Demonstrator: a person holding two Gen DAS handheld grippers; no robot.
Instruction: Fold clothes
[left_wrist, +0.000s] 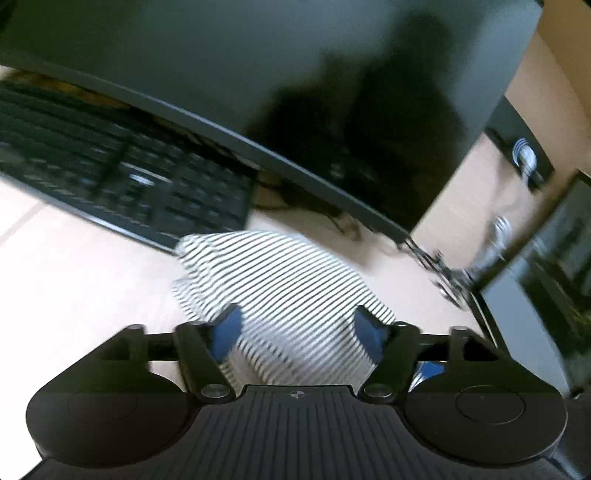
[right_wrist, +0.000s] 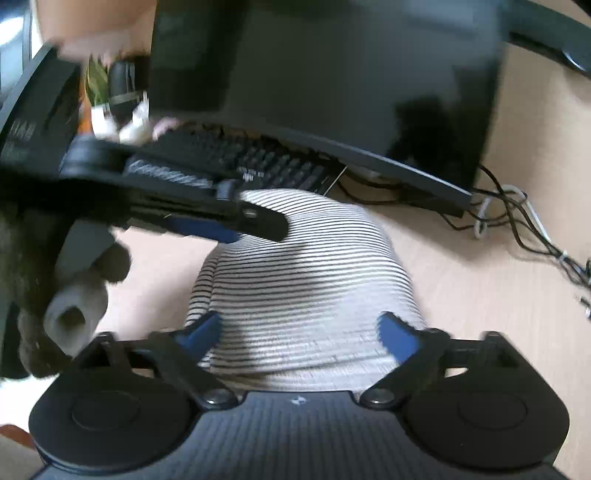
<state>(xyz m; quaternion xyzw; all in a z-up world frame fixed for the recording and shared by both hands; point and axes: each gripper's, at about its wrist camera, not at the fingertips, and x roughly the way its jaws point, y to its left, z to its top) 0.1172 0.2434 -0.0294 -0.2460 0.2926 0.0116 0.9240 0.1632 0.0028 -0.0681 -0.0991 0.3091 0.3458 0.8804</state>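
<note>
Striped black-and-white cloth, the garment (right_wrist: 306, 280), lies bunched in a soft rounded heap on the pale desk (right_wrist: 480, 295), directly ahead of and partly beneath the right gripper (right_wrist: 301, 328), whose blue-padded fingers (right_wrist: 201, 328) stand wide apart with nothing pinched. The left gripper (left_wrist: 297, 325) hovers over the same heap with its fingers (left_wrist: 227, 328) also apart; the fabric shows between them, but the pads do not press on it. In the right wrist view that left gripper reaches in from the left, its tips over the far edge of the heap.

The step in hand looks like a fresh grasp for a fold. To do it well, each pair of fingers should settle on a clear edge or corner rather than the middle of the mound, and pinch a single layer; the view is blurred, so hems are hard to pick out.

Beyond the fingers, a black keyboard (left_wrist: 122, 173) lies just past the garment, under the lower edge of a dark monitor (left_wrist: 295, 74). To the right of the fingers, tangled cables (right_wrist: 517, 221) trail across the desk. Spreading the cloth forward risks pushing it onto the keys or snagging the cables, so the free desk nearer the fingers seems safer
</note>
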